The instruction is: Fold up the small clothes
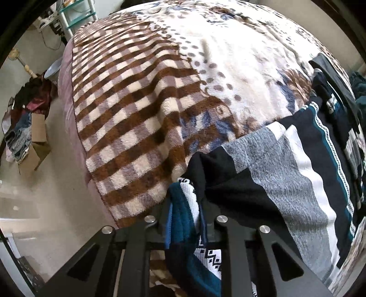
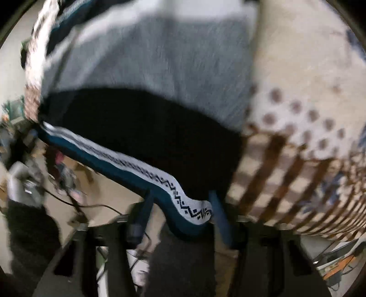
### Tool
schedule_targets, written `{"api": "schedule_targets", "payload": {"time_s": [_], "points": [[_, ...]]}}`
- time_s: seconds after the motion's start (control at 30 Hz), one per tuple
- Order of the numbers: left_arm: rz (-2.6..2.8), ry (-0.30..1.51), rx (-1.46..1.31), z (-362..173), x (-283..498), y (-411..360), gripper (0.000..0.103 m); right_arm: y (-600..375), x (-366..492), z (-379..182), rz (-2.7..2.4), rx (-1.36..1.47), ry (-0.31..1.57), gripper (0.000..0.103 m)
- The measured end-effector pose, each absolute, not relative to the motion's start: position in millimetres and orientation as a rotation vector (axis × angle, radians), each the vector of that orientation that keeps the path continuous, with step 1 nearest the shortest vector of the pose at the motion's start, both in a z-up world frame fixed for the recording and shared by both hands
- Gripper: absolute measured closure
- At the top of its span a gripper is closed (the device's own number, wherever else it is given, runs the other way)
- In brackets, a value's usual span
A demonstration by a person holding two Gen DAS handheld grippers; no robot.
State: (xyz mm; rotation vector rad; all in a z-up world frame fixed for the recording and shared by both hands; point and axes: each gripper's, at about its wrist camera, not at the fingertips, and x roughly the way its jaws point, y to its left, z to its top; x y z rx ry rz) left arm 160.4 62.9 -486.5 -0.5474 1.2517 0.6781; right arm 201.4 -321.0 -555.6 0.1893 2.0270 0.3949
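A knit sweater [image 1: 274, 171] with black, grey, white and teal bands lies on the patterned blanket [image 1: 137, 102] of a bed. My left gripper [image 1: 186, 205] points steeply down at the sweater's near corner and is shut on its teal-and-white patterned hem [image 1: 183, 205], which bunches between the fingers. The right wrist view is blurred. There the same sweater [image 2: 148, 57] fills the top, and its patterned hem [image 2: 137, 164] runs diagonally down into my right gripper [image 2: 180, 205]. The blue fingers [image 2: 146, 205] stand apart on either side of the hem.
The bed's edge drops to a pale floor [image 1: 57, 182] at the left. A cardboard box [image 1: 37, 146] and a heap of clothes [image 1: 29, 102] sit there, with a green shelf frame [image 1: 77, 16] behind. More dark clothes [image 1: 331, 91] lie beyond the sweater. Cables [image 2: 68, 194] trail on the floor.
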Motion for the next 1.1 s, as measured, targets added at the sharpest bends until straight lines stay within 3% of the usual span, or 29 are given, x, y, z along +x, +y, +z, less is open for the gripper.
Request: {"api": "schedule_targets", "payload": {"time_s": [0.23, 0.33, 0.37, 0.4, 0.47, 0.6, 0.77, 0.87, 1.0, 1.03, 1.1], "points": [[0.682, 1.295, -0.531, -495, 165, 63, 0.083, -312, 177, -561, 0.383, 0.127, 2.030, 0.099], [0.695, 1.309, -0.396, -469, 171, 36, 0.080, -330, 179, -569, 0.405, 0.199, 2.078, 0.093], [0.705, 1.307, -0.315, -457, 173, 19, 0.064, -337, 185, -567, 0.410, 0.242, 2.093, 0.077], [0.705, 1.309, -0.237, -446, 175, -1, 0.032, -343, 192, -562, 0.417, 0.283, 2.090, 0.052], [0.649, 1.298, -0.092, -425, 178, -55, 0.006, -364, 215, -539, 0.419, 0.357, 2.016, 0.033], [0.471, 1.299, 0.052, -415, 170, -178, 0.006, -401, 260, -503, 0.372, 0.347, 1.882, 0.032], [0.090, 1.424, 0.209, -465, 140, -345, 0.006, -450, 338, -484, 0.311, 0.411, 1.766, 0.026], [0.016, 1.475, 0.292, -496, 125, -393, 0.006, -485, 386, -493, 0.280, 0.365, 1.705, 0.026], [0.055, 1.516, 0.225, -522, 129, -393, 0.007, -532, 446, -513, 0.308, 0.403, 1.644, 0.026], [0.073, 1.509, 0.203, -522, 131, -386, 0.010, -549, 469, -523, 0.329, 0.418, 1.630, 0.026], [0.085, 1.477, 0.143, -518, 136, -375, 0.034, -559, 502, -532, 0.377, 0.474, 1.576, 0.026]]}}
